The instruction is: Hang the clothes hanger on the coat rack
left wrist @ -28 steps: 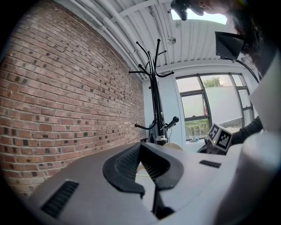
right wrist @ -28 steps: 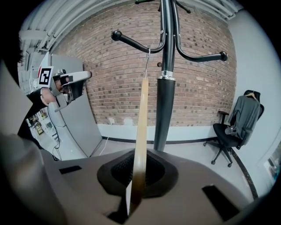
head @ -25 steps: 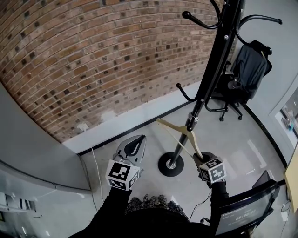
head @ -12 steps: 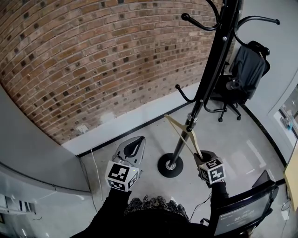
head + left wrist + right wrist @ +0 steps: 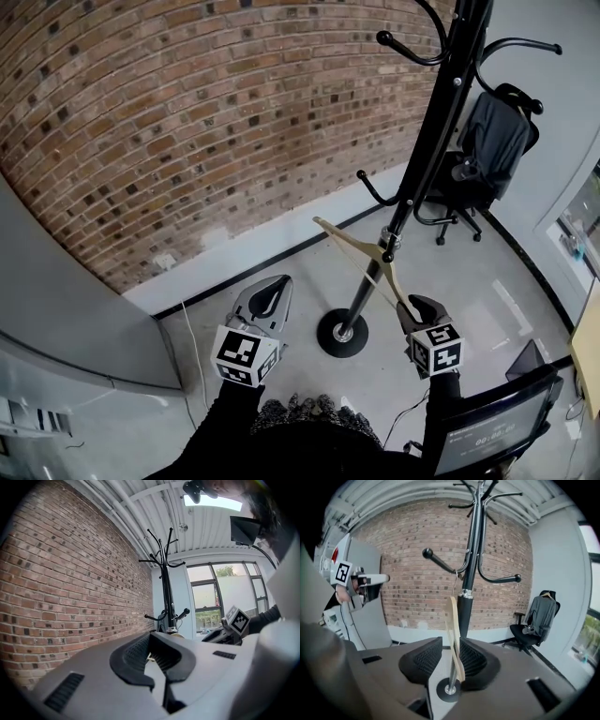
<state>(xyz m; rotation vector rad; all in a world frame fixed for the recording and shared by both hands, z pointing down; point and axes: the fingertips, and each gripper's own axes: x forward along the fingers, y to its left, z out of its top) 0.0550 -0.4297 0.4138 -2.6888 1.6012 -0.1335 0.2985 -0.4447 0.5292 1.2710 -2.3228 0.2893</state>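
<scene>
**Change from the earlier frames.** In the head view the right gripper (image 5: 412, 306) has moved slightly right and down. The far end of the clothes hanger (image 5: 361, 258) now stands higher and further left than half a second ago. The left gripper (image 5: 274, 287) has held its place low at the left, pointing at the floor.

**Hanger and right gripper.** The right gripper view shows the right gripper (image 5: 448, 660) with its jaws clamped on one arm of the wooden hanger (image 5: 453, 620), which passes edge-on between the ribbed pads. From there the hanger rises toward the coat rack (image 5: 471, 550). Its thin wire hook lies just beside the pole, below the left knobbed peg. It appears to touch the pole, but whether it is caught on anything cannot be told. In the head view the hanger slants up and left from the gripper and crosses in front of the coat rack (image 5: 427, 141) above its round base.

**Left gripper.** In the left gripper view the left gripper (image 5: 151, 639) has its jaws together at the tips, with nothing held.

**Surroundings.** A brick wall (image 5: 187, 122) stands behind the rack, and an office chair (image 5: 478, 169) draped with a dark garment stands to the right.
</scene>
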